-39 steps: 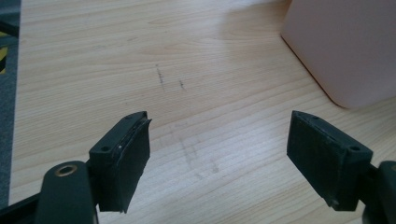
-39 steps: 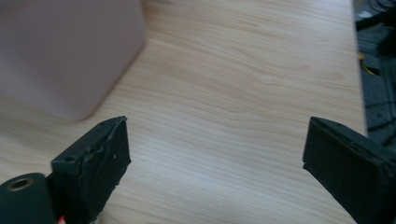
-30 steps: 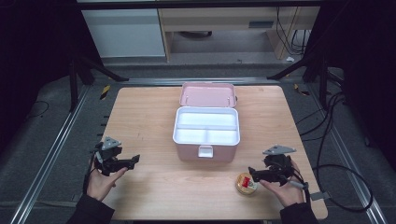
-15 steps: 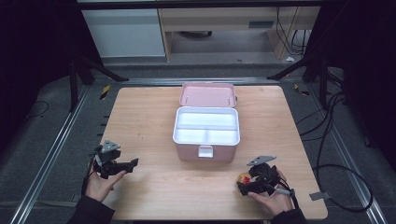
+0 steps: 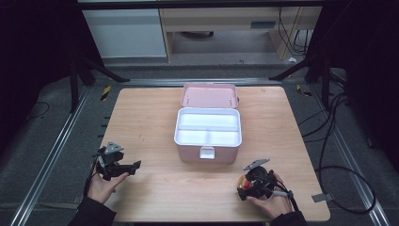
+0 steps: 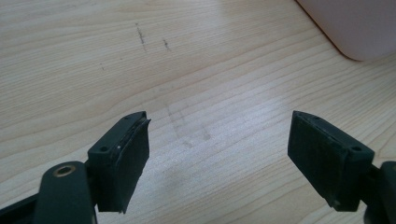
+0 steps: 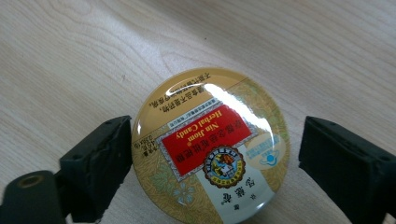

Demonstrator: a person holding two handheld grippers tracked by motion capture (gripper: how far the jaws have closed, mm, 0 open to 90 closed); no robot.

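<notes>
A: Between the jaws of the right gripper [image 7: 212, 154] sits a round candy tin [image 7: 210, 147], flat on the table [image 7: 70, 56]. Jaws nearly full wide and have just been closing a bit. Left-hand pad looks to be at the tin's rim, the other pad has a gap. Not clamped yet.

B: Tin details?

A: Gold lid, red label reading "Nin Jiom Herbal Candy", glare on top. In the high view the tin [image 5: 243, 181] is mostly under the right gripper [image 5: 247, 188], near the front right of the table [image 5: 141, 113], person's hand behind it.

B: Left one?

A: Left gripper [image 6: 219, 158] wide open, nothing between the pads, bare wood under it. Pink corner at top right of that view is the box [image 6: 355, 28]. High view: left gripper [image 5: 136, 165] held at the front left, well apart from the tin.

B: Box?

A: Pink box [image 5: 207, 150], centre of table, lid [image 5: 209, 95] swung open toward the back. White tray [image 5: 208, 127] inside with one long compartment at the back, two smaller in front. Latch on the front wall. Box sits between the two grippers, further back.
</notes>
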